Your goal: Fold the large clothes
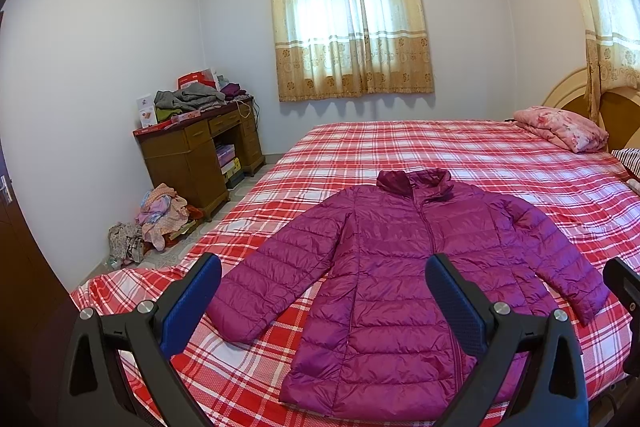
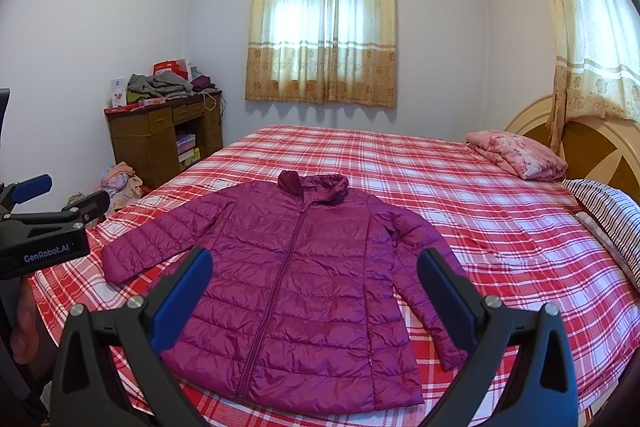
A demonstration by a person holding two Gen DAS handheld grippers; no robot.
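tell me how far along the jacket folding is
Done: the purple jacket lies flat on the bed, zipped, sleeves spread out. In hand: nothing; the left gripper and right gripper hover above it, jaws open. Left: all the folding, sleeves and body.

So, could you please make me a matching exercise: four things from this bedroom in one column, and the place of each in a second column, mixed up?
Things:
1. jacket
2. pink quilt
3. grey clothes
4. clothes pile

Places:
A. on top of the desk
B. on the floor beside the desk
C. spread flat on the near part of the bed
D. folded on the bed by the headboard

Pairs: 1-C, 2-D, 3-A, 4-B
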